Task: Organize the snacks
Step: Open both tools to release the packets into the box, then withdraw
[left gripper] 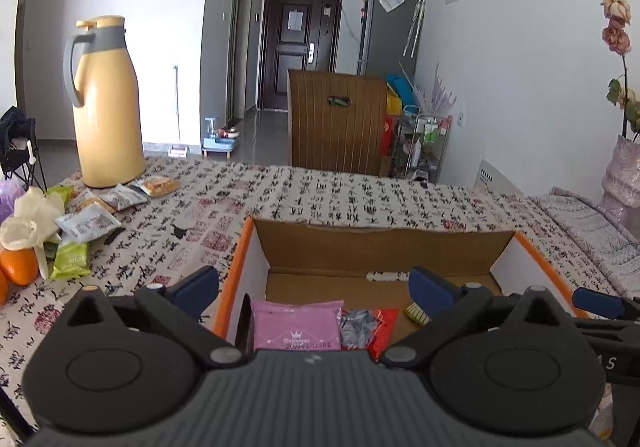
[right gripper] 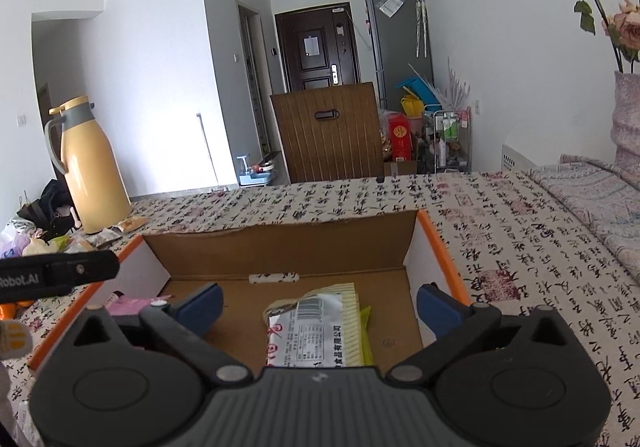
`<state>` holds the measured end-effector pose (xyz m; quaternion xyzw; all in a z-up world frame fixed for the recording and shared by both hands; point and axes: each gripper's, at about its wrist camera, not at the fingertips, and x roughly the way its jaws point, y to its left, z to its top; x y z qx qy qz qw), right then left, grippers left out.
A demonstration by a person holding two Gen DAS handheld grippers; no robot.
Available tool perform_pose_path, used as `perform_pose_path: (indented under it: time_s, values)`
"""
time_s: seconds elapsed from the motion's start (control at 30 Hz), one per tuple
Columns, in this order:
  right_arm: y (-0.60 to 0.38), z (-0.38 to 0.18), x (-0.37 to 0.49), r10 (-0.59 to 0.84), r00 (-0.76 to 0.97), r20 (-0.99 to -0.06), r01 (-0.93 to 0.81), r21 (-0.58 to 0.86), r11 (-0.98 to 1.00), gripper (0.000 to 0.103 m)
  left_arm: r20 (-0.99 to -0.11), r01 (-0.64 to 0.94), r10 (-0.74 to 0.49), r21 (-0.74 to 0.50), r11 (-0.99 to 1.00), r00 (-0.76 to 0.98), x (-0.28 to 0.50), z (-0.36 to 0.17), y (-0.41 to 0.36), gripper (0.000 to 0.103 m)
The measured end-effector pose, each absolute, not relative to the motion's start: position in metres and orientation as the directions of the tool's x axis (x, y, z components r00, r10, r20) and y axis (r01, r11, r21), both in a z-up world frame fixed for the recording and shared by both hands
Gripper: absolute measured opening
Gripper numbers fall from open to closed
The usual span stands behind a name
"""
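An open cardboard box with an orange rim (left gripper: pixel 240 259) sits on the patterned tablecloth in front of both grippers. In the left wrist view a pink packet (left gripper: pixel 296 323), a red and silver packet (left gripper: pixel 368 327) and a yellow packet (left gripper: pixel 416 313) lie on its floor. My left gripper (left gripper: pixel 314 283) is open above the pink packet, holding nothing. In the right wrist view a white packet with a barcode (right gripper: pixel 308 331) lies on a pale striped packet (right gripper: pixel 354 311) in the same box (right gripper: pixel 280 251). My right gripper (right gripper: pixel 320 305) hangs open above them, empty.
Several loose snack packets (left gripper: pixel 84 223) lie at the table's left beside oranges (left gripper: pixel 20 267) and a tall yellow thermos (left gripper: pixel 106 103). A wrapped vase with dried roses (left gripper: pixel 624 175) stands at the far right. A wooden chair back (left gripper: pixel 336 119) rises behind the table.
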<state>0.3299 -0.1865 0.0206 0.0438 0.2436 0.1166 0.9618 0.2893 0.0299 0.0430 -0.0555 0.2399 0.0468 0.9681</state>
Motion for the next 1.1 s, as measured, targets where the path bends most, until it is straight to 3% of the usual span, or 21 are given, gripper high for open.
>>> perform_pose_path:
  time_s: [0.67, 1.1]
  values:
    - [-0.191, 0.061, 0.249, 0.241, 0.888, -0.39, -0.23, 0.076, 0.97, 0.103, -0.395, -0.112, 0.08, -0.06, 0.992, 0.915, 0.203, 0.084, 0.028, 0.103]
    - [-0.199, 0.056, 0.183, 0.249, 0.883, -0.399, -0.236, 0.082, 0.968, 0.103, -0.432, -0.106, 0.08, -0.036, 0.994, 0.899, 0.145, 0.07, 0.028, 0.103]
